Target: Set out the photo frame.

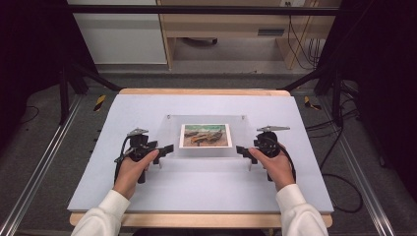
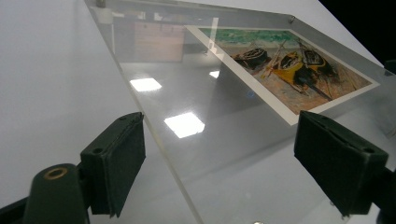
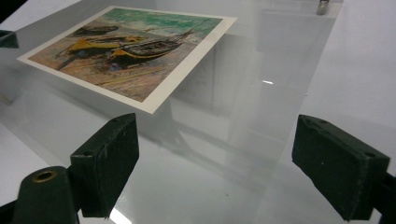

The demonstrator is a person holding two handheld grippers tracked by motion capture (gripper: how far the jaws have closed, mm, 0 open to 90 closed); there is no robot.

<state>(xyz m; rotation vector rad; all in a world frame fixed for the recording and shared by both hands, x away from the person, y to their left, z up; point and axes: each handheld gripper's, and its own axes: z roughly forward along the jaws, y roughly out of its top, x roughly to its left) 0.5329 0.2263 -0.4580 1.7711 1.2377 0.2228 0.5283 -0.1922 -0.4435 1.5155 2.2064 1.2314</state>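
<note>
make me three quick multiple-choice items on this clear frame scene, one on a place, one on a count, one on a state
1. Where does the picture lie?
A. under the middle of the clear panel
B. on the floor
C. between the jaws of the left gripper

2. How many grippers are at the panel?
A. one
B. two
C. three

3. How do the jaws of the right gripper stand?
A. shut on the picture
B. shut on a cable
C. open

Key: 1 A, the print sits centred in the panel on the white table; 2 B, one at each side edge; 3 C, the pads stand wide apart in the right gripper view.
</note>
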